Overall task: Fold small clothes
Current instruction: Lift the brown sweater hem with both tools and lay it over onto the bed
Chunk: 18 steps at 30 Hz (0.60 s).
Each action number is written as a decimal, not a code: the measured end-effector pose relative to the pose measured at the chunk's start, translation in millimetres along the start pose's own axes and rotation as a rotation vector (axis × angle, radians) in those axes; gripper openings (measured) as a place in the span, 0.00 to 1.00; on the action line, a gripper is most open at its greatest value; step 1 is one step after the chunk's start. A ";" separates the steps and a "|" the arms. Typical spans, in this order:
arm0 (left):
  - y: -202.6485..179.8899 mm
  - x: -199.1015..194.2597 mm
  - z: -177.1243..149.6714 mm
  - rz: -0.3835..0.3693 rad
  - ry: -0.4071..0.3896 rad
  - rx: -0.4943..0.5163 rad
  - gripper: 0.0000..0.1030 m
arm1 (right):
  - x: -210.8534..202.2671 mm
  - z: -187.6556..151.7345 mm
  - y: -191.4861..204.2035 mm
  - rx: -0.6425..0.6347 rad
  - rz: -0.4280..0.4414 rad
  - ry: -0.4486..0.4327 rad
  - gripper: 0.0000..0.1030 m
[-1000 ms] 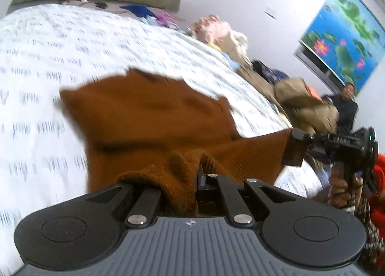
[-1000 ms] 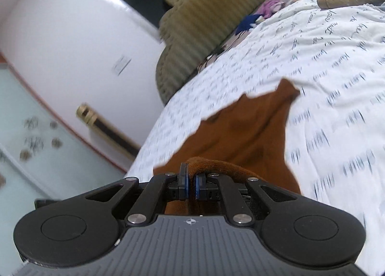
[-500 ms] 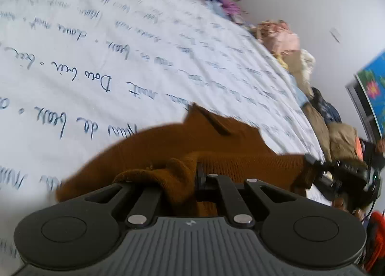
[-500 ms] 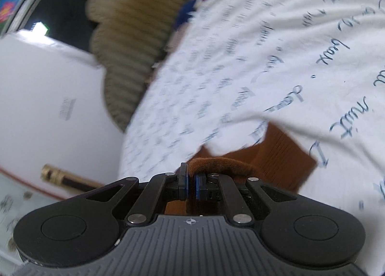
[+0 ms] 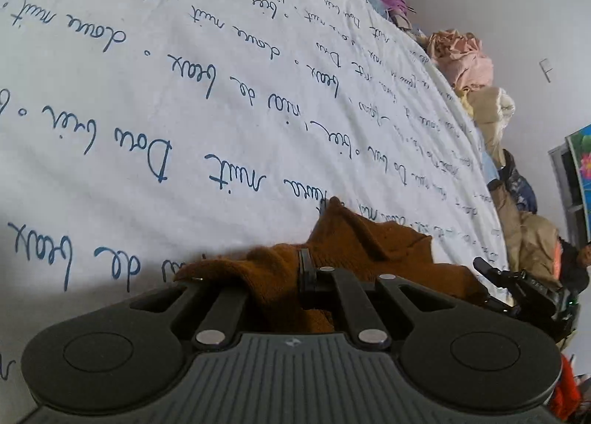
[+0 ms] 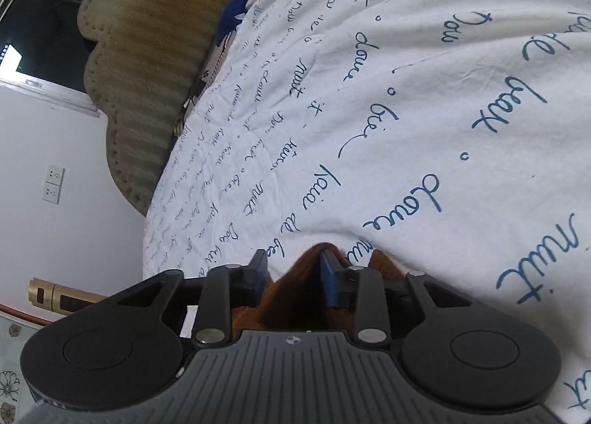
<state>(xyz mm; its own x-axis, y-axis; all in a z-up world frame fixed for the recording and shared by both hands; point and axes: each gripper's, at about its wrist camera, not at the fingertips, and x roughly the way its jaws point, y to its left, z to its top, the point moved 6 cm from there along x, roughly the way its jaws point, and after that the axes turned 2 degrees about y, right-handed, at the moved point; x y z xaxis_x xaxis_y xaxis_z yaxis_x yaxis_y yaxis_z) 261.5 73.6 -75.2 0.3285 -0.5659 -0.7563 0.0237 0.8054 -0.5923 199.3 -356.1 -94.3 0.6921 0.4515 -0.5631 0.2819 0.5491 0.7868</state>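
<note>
Nearest the left wrist camera, the left gripper [image 5: 301, 269] has its black fingers pressed together on a bunched fold of the brown knit garment [image 5: 369, 243], a soft, ribbed, rust-coloured piece that lies crumpled low on the bed just ahead of the fingers, one corner peaked upward. In the right wrist view the right gripper [image 6: 293, 274] stands partly open, its blue-padded fingers [image 6: 328, 280] having just been parting; a ridge of the same garment [image 6: 295, 294] sits between them, but the pads do not press on it. A second ago both grippers held the garment raised and spread above the bed; it is now down on the bed and gathered into a narrower heap, and both views have rolled and dropped closer to the sheet. In the left view the right gripper [image 5: 517, 291] appears at the garment's far right edge. Beneath lies a white quilted bedsheet [image 5: 184, 91], faintly creased, printed with blue cursive script. Farther off, a pile of crumpled clothes [image 5: 465, 58], pink and cream on top, lines the bed's far edge, and an olive, ribbed, scallop-edged headboard [image 6: 147, 54] stands against the white wall [image 6: 55, 128].
</note>
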 end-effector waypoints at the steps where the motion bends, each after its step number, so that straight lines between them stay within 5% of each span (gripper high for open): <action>1: 1.2 -2.7 -0.3 -0.012 0.005 -0.009 0.05 | -2.6 -0.6 0.3 -0.007 -0.004 -0.001 0.35; 4: 1.7 -12.0 -0.5 -0.062 -0.007 -0.040 0.05 | -11.8 -1.2 0.8 -0.018 -0.006 -0.016 0.35; 14: -24.1 -38.4 -18.9 -0.049 -0.079 0.078 0.05 | -7.8 -22.8 12.8 -0.073 -0.005 0.066 0.35; 17: -24.1 -46.5 -17.1 -0.092 -0.073 0.036 0.05 | -3.1 -32.6 20.1 -0.138 -0.045 0.081 0.14; 18: -23.8 -48.5 -16.6 -0.109 -0.065 0.017 0.05 | -3.6 -34.8 23.2 -0.148 -0.043 0.078 0.14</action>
<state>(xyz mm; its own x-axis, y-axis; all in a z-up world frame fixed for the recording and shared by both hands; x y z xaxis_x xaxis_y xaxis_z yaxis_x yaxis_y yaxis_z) 229.2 78.9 -29.0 0.3832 -0.6384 -0.6676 0.0781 0.7425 -0.6652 180.2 -320.5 -82.9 0.6261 0.4756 -0.6179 0.2051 0.6642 0.7189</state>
